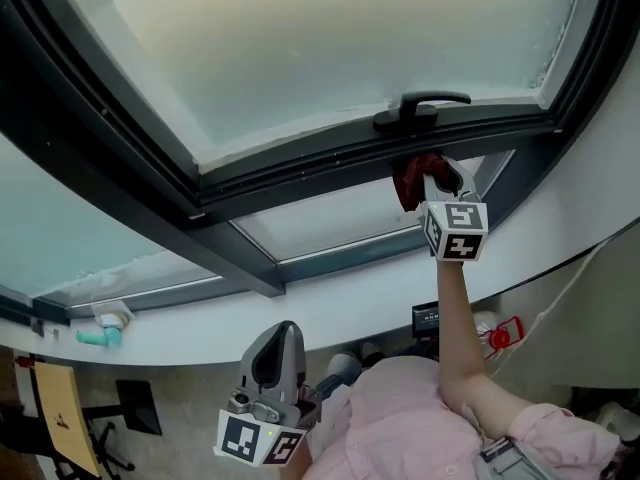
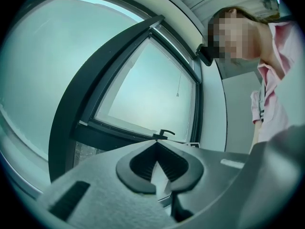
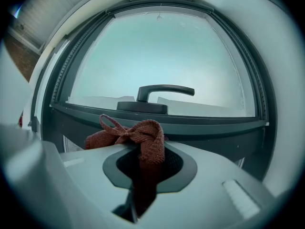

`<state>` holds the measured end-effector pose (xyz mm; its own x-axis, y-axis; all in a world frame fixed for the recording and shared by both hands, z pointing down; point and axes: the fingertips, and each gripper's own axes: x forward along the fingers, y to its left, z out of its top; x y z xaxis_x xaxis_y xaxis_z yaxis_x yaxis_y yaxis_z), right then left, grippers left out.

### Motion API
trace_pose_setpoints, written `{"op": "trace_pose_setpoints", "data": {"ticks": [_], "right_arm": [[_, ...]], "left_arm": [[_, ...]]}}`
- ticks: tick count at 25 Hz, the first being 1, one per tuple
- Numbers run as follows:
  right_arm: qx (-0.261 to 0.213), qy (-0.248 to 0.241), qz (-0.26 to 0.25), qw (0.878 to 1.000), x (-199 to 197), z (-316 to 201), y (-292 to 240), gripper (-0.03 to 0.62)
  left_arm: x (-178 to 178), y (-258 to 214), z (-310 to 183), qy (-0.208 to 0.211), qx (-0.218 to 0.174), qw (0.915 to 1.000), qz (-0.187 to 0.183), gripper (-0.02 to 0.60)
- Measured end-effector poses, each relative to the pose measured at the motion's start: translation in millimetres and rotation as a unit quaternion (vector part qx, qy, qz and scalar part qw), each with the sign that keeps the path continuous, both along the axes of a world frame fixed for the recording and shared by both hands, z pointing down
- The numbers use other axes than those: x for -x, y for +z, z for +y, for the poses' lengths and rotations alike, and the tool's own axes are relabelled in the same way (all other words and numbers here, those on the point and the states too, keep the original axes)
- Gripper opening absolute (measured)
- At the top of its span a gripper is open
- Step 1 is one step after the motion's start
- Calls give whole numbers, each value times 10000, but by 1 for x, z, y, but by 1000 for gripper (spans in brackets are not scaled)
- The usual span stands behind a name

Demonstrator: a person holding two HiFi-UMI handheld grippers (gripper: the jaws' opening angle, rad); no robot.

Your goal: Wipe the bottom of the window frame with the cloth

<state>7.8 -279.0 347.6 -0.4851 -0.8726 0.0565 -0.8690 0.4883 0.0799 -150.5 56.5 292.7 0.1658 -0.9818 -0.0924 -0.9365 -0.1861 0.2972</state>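
The window frame (image 1: pixel 300 173) is the biggest thing here. It is dark, and its bottom bar runs under the window handle (image 1: pixel 420 110) and far off to the left of it. That long part of the bar is bare, so there is lots of room to slide that way. To the right of the handle the bar soon meets the frame's corner, so there is only a little room on that side.

Above the handle is the big pale glass (image 1: pixel 350 38). Below the handle, past the bar, is a smaller pane, and under that a white ledge (image 1: pixel 350 303).

My right gripper (image 1: pixel 432 173) is up just below the handle, close to the bar's lower edge. Its jaws are squeezed tight on the cloth (image 1: pixel 408 180). The cloth is red and bunched up, and it sticks out past the jaw tips towards the bar. In the right gripper view the cloth (image 3: pixel 143 137) lies in front of the bar, right under the handle (image 3: pixel 157 97). I cannot tell if it touches the bar.

My left gripper (image 1: pixel 283 336) is far below the handle and to its left, near my pink shirt (image 1: pixel 400 418). Its jaws are closed and hold nothing.
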Motion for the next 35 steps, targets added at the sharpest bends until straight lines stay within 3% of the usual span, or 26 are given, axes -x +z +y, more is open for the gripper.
{"op": "trace_pose_setpoints", "data": {"ticks": [9, 16, 24, 31, 35], "right_arm": [[122, 96, -314, 9994, -12, 59, -10, 61], [-9, -177, -88, 9998, -7, 129, -14, 61], [37, 1, -214, 9998, -6, 155, -22, 61], [-350, 68, -242, 9991, -9, 153, -53, 61], [-355, 11, -220, 9991, -8, 154, -53, 61]], "left_arm": [[22, -10, 4, 358, -3, 9991, 226, 0], [27, -11, -4, 796, -121, 9965, 209, 0], [19, -8, 7, 1231, -115, 9920, 240, 0], [27, -16, 8, 1096, -335, 9933, 146, 0], [26, -14, -1, 975, -232, 9947, -240, 0]]}}
